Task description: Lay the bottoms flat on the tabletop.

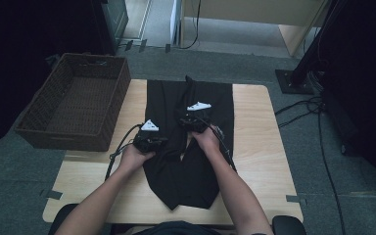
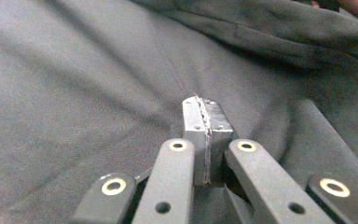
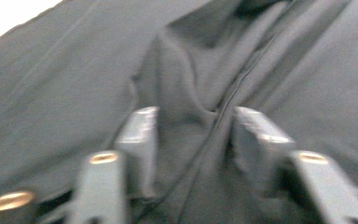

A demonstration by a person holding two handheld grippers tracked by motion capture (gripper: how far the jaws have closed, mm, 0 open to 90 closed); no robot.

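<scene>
Forearms reach in from the near edge of the wooden table (image 1: 254,161), each hand working a claw over black trousers (image 1: 176,176) spread along its middle. At the left gripper (image 2: 204,122), the jaws are pressed together, a thin edge of the dark cloth seemingly caught between the pads. At the right gripper (image 3: 193,135), the jaws stand spread, a raised fold of the fabric between them. Well left of both claws sits a brown wicker basket (image 1: 34,115).
</scene>
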